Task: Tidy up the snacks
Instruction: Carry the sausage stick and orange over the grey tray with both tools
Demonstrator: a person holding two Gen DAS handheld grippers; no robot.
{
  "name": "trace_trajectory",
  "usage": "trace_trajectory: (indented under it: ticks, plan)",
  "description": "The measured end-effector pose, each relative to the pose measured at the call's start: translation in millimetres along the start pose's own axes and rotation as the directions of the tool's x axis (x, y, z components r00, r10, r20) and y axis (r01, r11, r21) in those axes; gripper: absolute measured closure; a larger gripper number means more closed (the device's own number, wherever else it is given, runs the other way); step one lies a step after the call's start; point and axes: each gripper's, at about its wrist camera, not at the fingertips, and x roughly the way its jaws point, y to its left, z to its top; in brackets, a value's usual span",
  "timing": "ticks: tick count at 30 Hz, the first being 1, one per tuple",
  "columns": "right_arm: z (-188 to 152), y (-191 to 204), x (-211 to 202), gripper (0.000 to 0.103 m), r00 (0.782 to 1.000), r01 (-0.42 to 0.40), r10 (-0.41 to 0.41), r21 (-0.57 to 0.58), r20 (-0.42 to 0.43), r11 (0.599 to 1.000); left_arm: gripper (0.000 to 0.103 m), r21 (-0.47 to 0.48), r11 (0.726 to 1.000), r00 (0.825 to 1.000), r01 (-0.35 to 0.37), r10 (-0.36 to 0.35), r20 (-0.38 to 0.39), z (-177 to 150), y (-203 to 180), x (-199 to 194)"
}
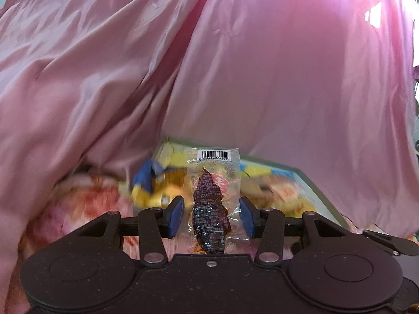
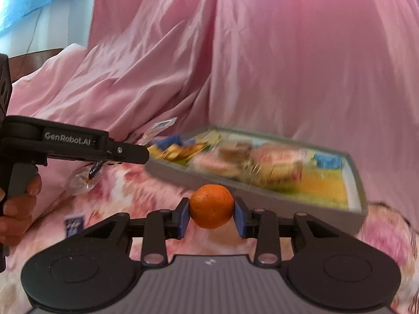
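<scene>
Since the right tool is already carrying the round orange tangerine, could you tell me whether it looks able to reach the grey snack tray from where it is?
Probably yes. The right tool, shut on the round orange tangerine, faces the grey snack tray with nothing between them. The left tool sits off to the side.

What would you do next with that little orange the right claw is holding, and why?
Probably carry it forward and up over the near wall of the grey tray, then let go. The right gripper already pinches the orange between its blue pads, just short of the tray, where other snacks already lie. The left gripper has a clear snack packet between its pads.
</scene>
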Motion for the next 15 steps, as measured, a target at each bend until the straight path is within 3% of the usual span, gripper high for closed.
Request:
trace_trajectory:
  ticks: [5, 15]
  plan:
    - [15.4, -18.1, 30.5, 0.063, 0.999, 0.053, -0.053, 0.014, 0.007, 0.999, 0.055, 0.012, 0.999, 0.999, -0.035, 0.035, -0.008, 23.5, 0.2, 44.0]
    - [17.1, -35.0, 80.1, 0.063, 0.993, 0.079, -0.073, 0.067, -0.089, 0.995, 0.055, 0.030, 0.998, 0.994, -0.053, 0.056, -0.093, 32.6, 6.1, 105.6]
